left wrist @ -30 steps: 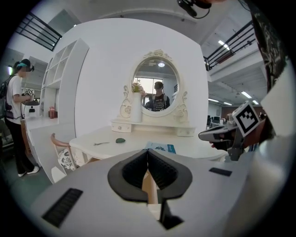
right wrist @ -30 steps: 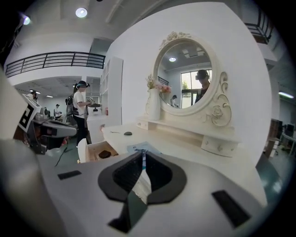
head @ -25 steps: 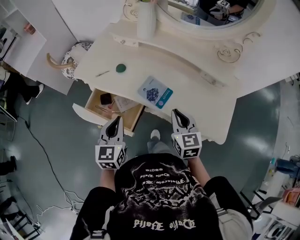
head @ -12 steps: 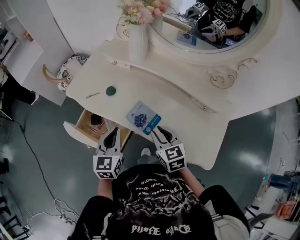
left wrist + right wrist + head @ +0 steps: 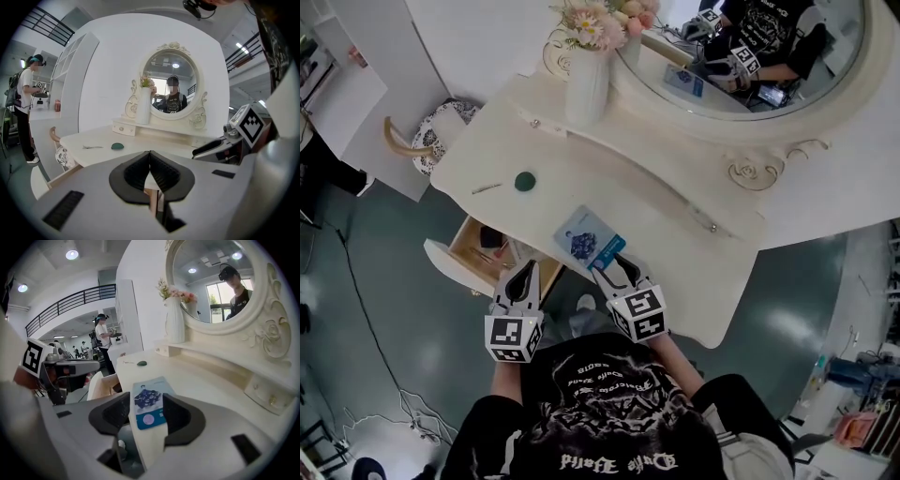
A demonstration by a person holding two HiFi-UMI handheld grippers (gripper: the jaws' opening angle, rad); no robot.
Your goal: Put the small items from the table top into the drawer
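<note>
While jaws of right gripper [image 5: 146, 414] just opened, blue packet [image 5: 148, 397] between them

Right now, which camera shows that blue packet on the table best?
The right gripper view: the packet lies close in front, in the middle of the picture, its blue print plain. The head view shows it whole but small, at the table's front edge. The left gripper view does not show it.

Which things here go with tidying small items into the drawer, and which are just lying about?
For the job: packet, green disc, hairpin, open drawer.
Just there: vase, mirror, chair.
</note>
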